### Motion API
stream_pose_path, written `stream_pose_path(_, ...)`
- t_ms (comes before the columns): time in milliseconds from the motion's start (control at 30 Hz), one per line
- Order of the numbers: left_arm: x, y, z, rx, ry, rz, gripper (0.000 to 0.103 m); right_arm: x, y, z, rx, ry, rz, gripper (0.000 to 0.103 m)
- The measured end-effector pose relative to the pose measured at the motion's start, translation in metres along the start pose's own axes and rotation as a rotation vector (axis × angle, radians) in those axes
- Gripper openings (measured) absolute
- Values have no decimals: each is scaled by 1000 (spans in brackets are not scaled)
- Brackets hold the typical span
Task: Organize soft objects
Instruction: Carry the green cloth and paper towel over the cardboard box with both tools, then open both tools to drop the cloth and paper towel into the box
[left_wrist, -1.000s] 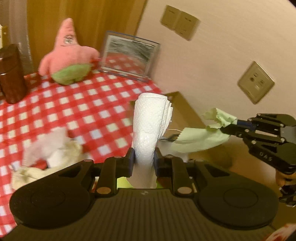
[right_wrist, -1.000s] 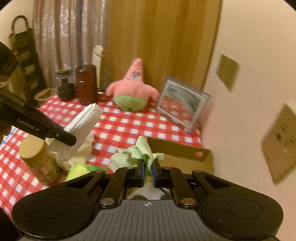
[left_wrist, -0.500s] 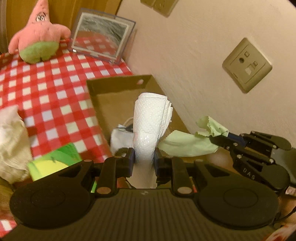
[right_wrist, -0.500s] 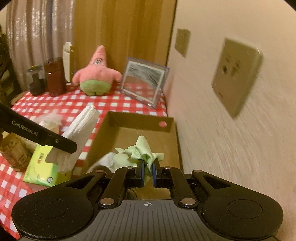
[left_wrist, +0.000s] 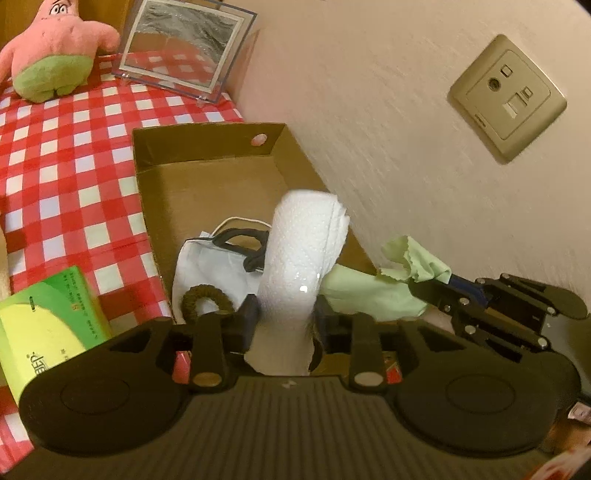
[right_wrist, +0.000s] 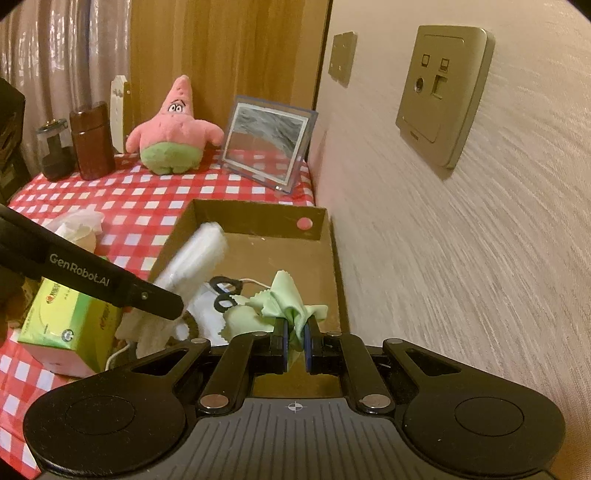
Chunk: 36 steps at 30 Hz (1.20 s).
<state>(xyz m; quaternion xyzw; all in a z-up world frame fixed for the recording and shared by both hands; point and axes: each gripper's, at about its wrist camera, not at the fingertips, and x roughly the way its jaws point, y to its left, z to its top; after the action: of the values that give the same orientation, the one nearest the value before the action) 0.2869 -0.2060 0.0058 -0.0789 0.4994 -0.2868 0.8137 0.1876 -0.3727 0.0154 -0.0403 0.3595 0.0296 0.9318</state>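
Tissue wad stands between my left tongs, whose jaws are opening, above the cardboard box. My right tongs stay clenched on the green cloth over the same box.

The cardboard box lies on the table against the wall — a face mask and hair tie inside. Behind it stands the mirror, the plush star to its left — the tissue pack sits left of the box.
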Motion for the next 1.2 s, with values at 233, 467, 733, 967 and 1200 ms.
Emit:
stream_pose_path(233,-14,2,-3,56,-35,42,41,3,0,-2,-4,8,0,8)
stream_pose_path(467,-38,7,-6,72,-74,58,43,11,7,-3,-20,30,6,8)
stream_pose_path(733,-49,5,-11,114,-98,65,46,28,14,-7,-48,77,2,9)
stream_pose_path(967,-48,7,-13,133,-102,83,52,40,17,-12,-63,108,34,9)
stream_pose_path(1200,-54,7,-18,218,-142,130,57,41,15,-14,-61,110,41,25)
